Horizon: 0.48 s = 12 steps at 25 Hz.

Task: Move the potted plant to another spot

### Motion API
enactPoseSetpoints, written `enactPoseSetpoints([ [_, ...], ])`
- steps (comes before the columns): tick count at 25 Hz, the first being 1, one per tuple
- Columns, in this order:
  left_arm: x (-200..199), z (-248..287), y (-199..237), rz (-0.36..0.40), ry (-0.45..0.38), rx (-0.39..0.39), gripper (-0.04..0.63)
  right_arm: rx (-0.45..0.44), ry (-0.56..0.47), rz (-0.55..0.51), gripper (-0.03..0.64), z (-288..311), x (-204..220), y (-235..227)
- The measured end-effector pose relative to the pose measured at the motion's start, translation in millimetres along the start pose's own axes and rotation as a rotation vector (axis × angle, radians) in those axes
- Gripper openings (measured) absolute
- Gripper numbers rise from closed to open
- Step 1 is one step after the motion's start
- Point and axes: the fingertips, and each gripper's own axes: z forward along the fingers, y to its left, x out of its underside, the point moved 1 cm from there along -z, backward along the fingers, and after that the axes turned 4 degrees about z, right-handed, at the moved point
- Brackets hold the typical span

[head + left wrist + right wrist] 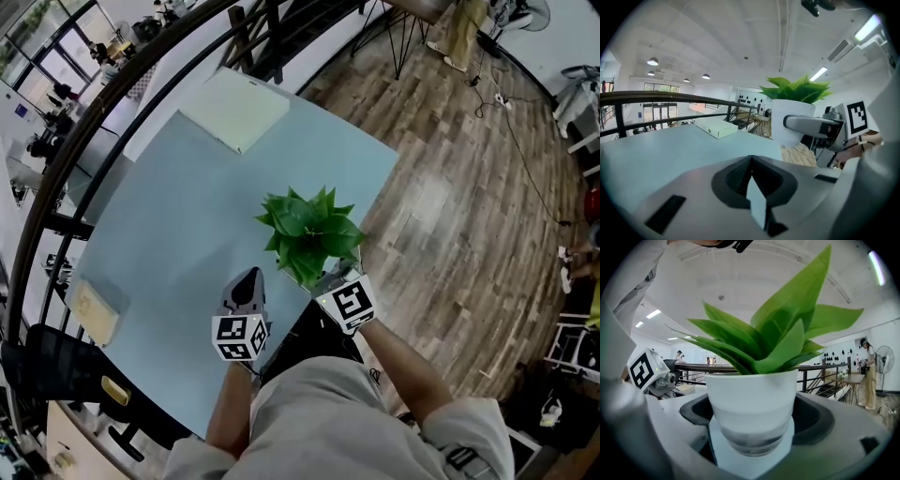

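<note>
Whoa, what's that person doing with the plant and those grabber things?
A person holds a gripper in each hand. The right gripper has its jaws closed on the white pot of the potted plant, near the edge of the light blue table. The left gripper is shut and empty beside it. I can't tell whether the pot is lifted.

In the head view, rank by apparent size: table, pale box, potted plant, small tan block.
Largest: table. Then pale box and potted plant, alike, and the plant is nearer, so unranked. Smallest: small tan block.
</note>
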Motion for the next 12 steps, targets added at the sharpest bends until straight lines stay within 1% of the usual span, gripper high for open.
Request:
enactPoseSetpoints([
  [4,4.1,14.6,5.4,-0.010,0.033,-0.006,0.011,0.017,0.007,0.039,0.500,13.8,11.5,-20.5],
  [9,3.8,37.2,8.9,-0.015,0.059,-0.012,0.011,0.014,0.026,0.026,0.500,31.1,19.1,-45.6],
  [12,3.9,50.5,9.9,-0.023,0.079,-0.015,0.011,0.010,0.032,0.047,0.500,41.7,28.2,-58.1],
])
